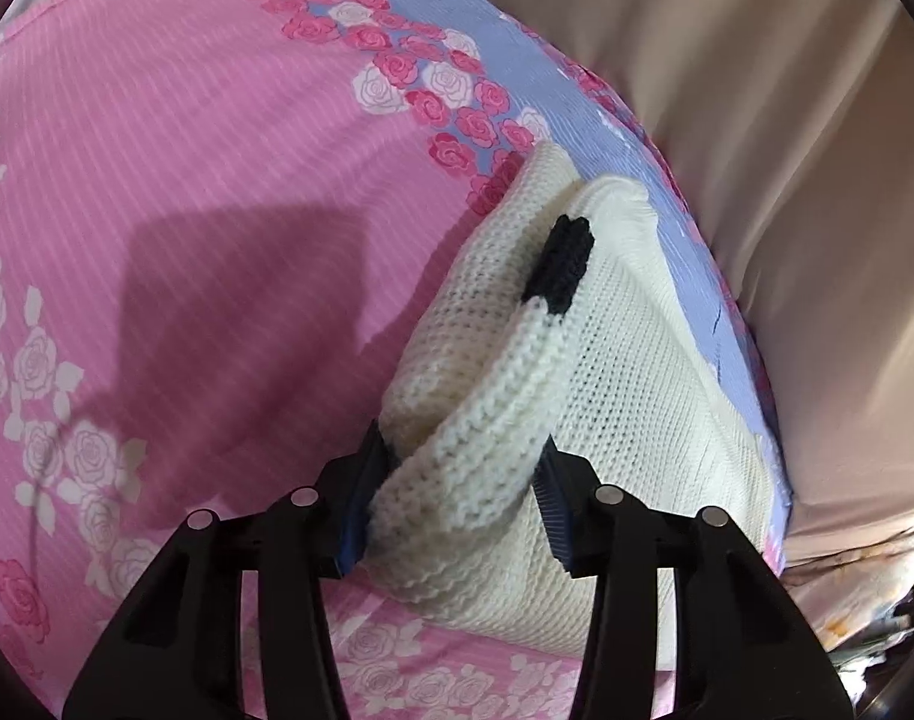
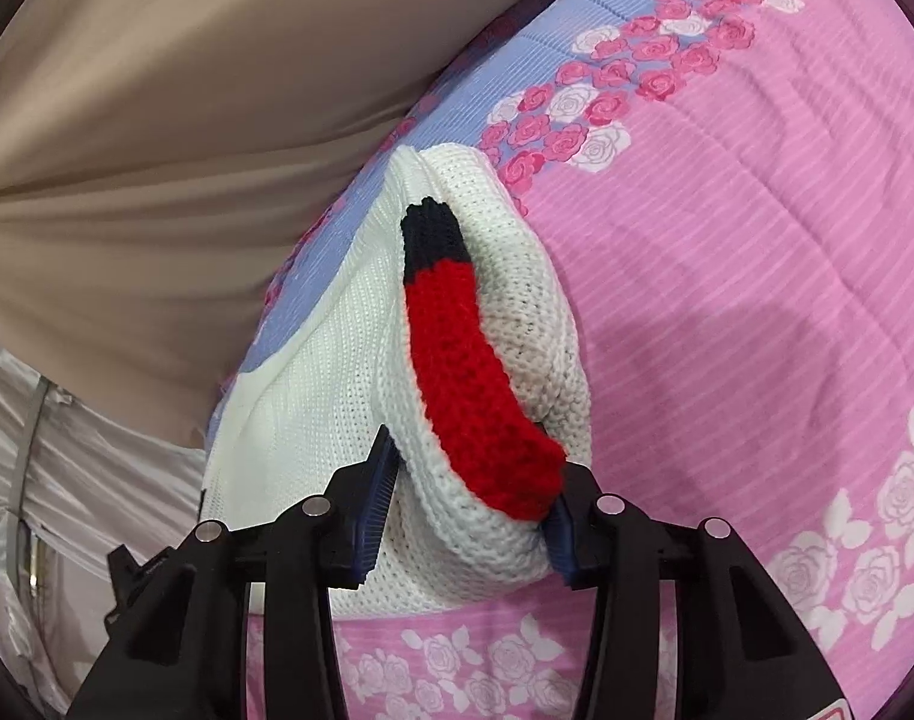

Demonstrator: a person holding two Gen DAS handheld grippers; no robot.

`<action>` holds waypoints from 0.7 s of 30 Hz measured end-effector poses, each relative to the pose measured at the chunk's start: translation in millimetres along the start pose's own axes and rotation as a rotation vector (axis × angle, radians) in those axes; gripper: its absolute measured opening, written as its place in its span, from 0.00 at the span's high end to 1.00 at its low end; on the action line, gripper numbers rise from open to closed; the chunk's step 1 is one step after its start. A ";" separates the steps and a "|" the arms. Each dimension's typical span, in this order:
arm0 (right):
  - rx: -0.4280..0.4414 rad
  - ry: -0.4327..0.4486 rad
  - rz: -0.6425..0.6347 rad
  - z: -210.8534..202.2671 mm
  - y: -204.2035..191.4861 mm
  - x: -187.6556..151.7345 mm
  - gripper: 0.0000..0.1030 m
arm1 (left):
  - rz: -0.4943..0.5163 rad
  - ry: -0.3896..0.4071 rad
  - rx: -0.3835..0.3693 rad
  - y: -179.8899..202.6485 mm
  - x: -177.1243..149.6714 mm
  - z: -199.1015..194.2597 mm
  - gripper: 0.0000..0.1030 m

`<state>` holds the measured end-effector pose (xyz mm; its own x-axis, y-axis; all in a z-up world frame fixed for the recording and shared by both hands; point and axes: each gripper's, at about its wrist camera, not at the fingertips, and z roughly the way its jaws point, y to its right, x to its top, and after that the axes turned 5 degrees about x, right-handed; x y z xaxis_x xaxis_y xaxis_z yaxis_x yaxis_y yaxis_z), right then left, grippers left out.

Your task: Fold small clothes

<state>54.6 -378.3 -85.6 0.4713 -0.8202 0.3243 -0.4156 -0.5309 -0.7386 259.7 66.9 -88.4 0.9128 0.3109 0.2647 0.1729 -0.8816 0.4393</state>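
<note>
A small white knitted garment [image 1: 625, 396] lies on the pink rose-print bedspread [image 1: 186, 192], near the bed's edge. My left gripper [image 1: 457, 480] is shut on its thick ribbed white hem, and a black knitted band [image 1: 562, 261] shows further along the fold. In the right wrist view the same garment [image 2: 336, 372] is bunched between the jaws of my right gripper [image 2: 475, 498], which is shut on the hem where a red band [image 2: 475, 384] with a black end [image 2: 432, 231] runs.
A blue strip with pink and white roses [image 1: 517, 60] borders the bedspread [image 2: 757, 300]. A beige curtain or sheet [image 1: 787, 180] hangs past the bed's edge, seen also in the right wrist view [image 2: 156, 150]. Grey pleated fabric [image 2: 66, 480] is lower left.
</note>
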 end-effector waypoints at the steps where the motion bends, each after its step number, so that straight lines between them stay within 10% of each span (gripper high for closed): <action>1: 0.001 -0.004 0.000 -1.4 0.9 -1.0 0.56 | 0.013 0.008 0.006 0.7 -2.0 -1.6 0.56; 5: 0.013 -0.009 0.016 -1.0 6.9 -3.2 0.55 | 0.024 0.010 0.018 1.4 -5.6 0.6 0.53; 7: 0.022 -0.007 0.007 0.2 5.6 -0.1 0.88 | 0.048 0.015 0.013 3.1 -6.3 -2.0 0.71; 14: 0.045 0.080 -0.076 -84.6 -23.6 9.7 0.89 | 0.144 -0.010 -0.084 19.8 -10.3 -63.5 0.78; 21: -0.189 -0.034 -0.131 -187.5 31.8 -58.2 0.89 | 0.282 -0.178 -0.016 4.4 -101.0 -103.5 0.78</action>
<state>-131.9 -387.4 -17.1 0.5552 -0.7360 0.3874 -0.4865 -0.6652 -0.5665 130.0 68.3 -24.4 0.9745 -0.0126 0.2239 -0.1000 -0.9180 0.3838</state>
